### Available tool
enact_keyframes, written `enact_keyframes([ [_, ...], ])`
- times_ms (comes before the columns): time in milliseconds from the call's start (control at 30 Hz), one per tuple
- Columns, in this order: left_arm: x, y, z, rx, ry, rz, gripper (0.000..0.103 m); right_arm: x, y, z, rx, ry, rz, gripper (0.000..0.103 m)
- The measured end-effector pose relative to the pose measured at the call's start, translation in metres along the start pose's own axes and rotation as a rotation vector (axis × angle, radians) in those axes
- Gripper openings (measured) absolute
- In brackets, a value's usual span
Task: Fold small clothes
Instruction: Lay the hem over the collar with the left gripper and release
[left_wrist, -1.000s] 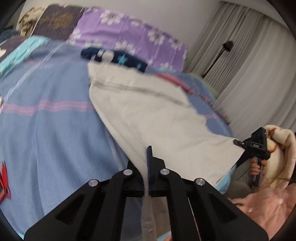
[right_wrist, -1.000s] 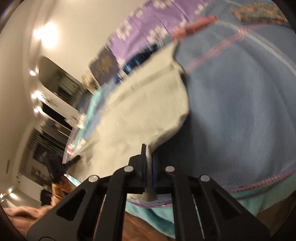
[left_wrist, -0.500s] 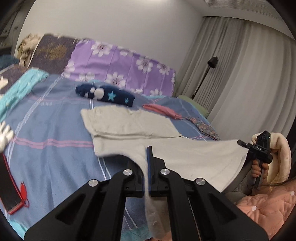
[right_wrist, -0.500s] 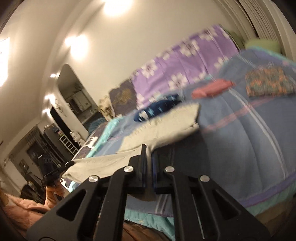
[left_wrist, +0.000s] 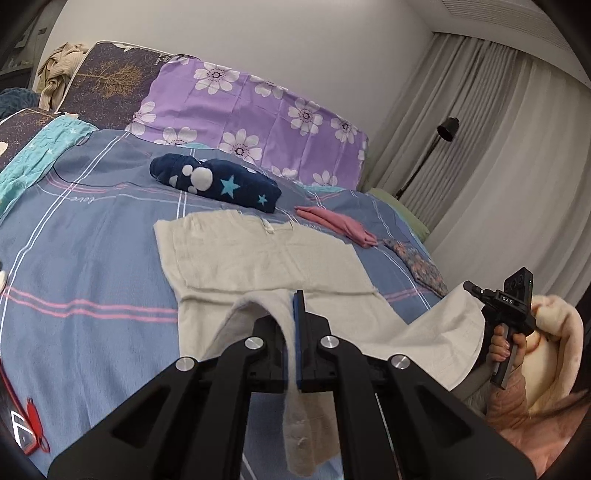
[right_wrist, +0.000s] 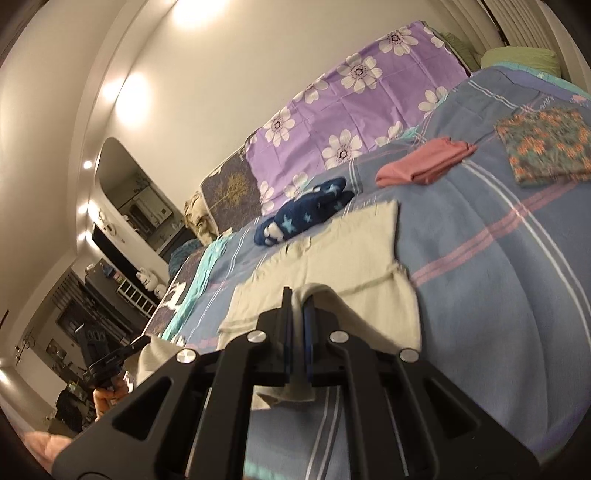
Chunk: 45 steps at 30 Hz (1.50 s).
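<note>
- Both my hands have come up and back since a second ago, and the cream shirt (left_wrist: 258, 258), which then filled the view slanting away from me, now lies with its collar end flat on the blue striped bedspread (left_wrist: 92, 240) while the hem end hangs lifted between my two tongs
- Left gripper (left_wrist: 295, 332) is clamped tight on one hem corner; the cloth runs through the jaws and dangles below them
- Right gripper (right_wrist: 297, 325) is likewise pinched on the other hem corner, with a small flap sticking out underneath; from the left view I can see it off to the right, held in my right hand (left_wrist: 506, 347)
- Done so far, by my reckoning: three pieces look already folded further up the bed, the navy star garment (left_wrist: 218, 184), the pink garment (left_wrist: 336, 225) and the floral garment (left_wrist: 417, 266)
- This shirt is spread and its sleeves seem tucked in, but I cannot be sure of that
- Left to do: carry the hem up over the collar end, lay it down, release, and probably fold once more before setting it with the others
- Sagging cloth between my hands could land crooked if I do not keep it taut
</note>
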<state>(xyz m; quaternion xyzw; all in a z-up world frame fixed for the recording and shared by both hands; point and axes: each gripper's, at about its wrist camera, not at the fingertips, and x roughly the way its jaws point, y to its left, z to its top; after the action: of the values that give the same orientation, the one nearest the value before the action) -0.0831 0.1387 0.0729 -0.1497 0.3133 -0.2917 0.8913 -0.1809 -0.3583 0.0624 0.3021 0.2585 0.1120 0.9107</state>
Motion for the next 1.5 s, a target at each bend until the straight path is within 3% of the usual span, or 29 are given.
enact_keyframes([
  [367, 0.104, 0.046, 0.098, -0.042, 0.032, 0.125, 0.002, 0.136, -0.023, 0.102, 0.041, 0.027, -0.105, 0.005],
  [533, 0.17, 0.086, 0.109, -0.082, 0.117, 0.204, 0.002, 0.216, -0.059, 0.115, 0.085, 0.101, -0.211, 0.005],
  [700, 0.229, 0.131, 0.089, -0.14, 0.232, 0.272, 0.007, 0.28, -0.1, 0.097, 0.119, 0.227, -0.314, 0.006],
  [833, 0.235, 0.148, 0.075, -0.188, 0.243, 0.245, 0.014, 0.284, -0.115, 0.082, 0.148, 0.261, -0.291, 0.012],
  [1000, 0.213, 0.13, 0.071, -0.13, 0.219, 0.208, 0.031, 0.255, -0.107, 0.081, 0.126, 0.268, -0.25, 0.018],
  [1167, 0.207, 0.113, 0.061, -0.072, 0.253, 0.193, 0.032, 0.237, -0.097, 0.074, 0.072, 0.294, -0.232, 0.018],
  [1233, 0.21, 0.109, 0.057, -0.037, 0.276, 0.209, 0.027, 0.237, -0.096, 0.072, 0.054, 0.296, -0.241, 0.01],
  [1267, 0.211, 0.108, 0.056, -0.028, 0.286, 0.213, 0.011, 0.237, -0.095, 0.073, 0.053, 0.291, -0.242, 0.009],
  [1300, 0.213, 0.107, 0.056, -0.032, 0.295, 0.207, 0.003, 0.237, -0.096, 0.073, 0.057, 0.286, -0.242, 0.009],
  [1500, 0.208, 0.107, 0.092, -0.088, 0.204, 0.16, 0.001, 0.245, -0.081, 0.104, 0.068, 0.232, -0.198, 0.004],
])
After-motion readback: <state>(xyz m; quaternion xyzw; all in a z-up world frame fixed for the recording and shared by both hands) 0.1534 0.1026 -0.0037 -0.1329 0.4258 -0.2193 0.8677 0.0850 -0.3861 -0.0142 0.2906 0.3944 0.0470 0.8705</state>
